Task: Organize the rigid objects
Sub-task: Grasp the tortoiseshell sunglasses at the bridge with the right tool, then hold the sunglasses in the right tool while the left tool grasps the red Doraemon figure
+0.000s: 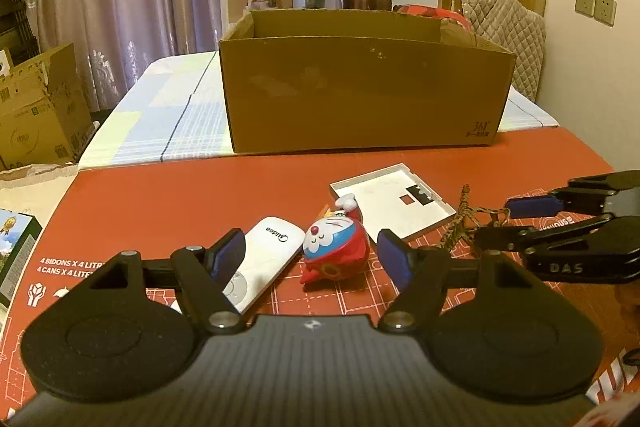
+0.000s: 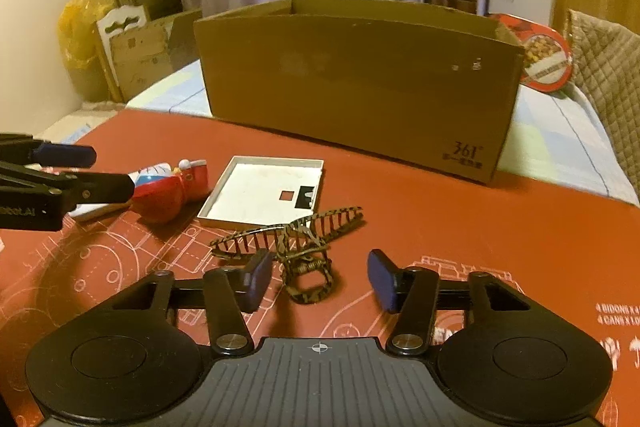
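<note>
The big brown box (image 2: 352, 83) blocks the far side; the red mat (image 2: 460, 219) near its right corner is open, toys crowd its left

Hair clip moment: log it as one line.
right tongs open, astride hair clip | left tongs open over cat toy | cardboard box behind
</note>
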The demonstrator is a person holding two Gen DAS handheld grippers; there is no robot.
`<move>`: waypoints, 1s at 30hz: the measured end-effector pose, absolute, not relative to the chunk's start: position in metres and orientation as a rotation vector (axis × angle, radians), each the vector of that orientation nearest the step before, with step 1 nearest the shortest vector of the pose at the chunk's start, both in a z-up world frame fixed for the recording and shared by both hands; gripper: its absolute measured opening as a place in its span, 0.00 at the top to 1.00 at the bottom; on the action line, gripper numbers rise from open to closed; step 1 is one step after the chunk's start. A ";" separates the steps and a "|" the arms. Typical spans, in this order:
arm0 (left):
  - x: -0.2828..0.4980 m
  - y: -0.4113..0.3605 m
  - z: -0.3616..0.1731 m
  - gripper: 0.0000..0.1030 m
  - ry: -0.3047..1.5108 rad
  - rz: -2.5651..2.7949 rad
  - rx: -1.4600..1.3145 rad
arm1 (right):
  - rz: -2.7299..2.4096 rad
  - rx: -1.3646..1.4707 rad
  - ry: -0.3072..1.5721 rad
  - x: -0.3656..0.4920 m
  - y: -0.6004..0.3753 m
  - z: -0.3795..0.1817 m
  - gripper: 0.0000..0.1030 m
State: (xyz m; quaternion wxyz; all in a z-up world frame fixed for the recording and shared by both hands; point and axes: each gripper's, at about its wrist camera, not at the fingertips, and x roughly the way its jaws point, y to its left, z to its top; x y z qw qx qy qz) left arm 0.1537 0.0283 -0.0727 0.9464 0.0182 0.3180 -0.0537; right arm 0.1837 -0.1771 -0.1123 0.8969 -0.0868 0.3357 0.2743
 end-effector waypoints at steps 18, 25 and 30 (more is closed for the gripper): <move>0.167 0.025 -0.082 0.34 0.681 -0.139 0.003 | 0.597 -0.228 0.711 0.191 -0.160 -0.120 0.74; 0.171 0.020 -0.084 0.35 0.681 -0.145 0.037 | 0.554 -0.210 0.720 0.185 -0.165 -0.111 0.74; 0.176 0.012 -0.085 0.45 0.681 -0.167 0.101 | 0.521 -0.190 0.704 0.182 -0.172 -0.101 0.74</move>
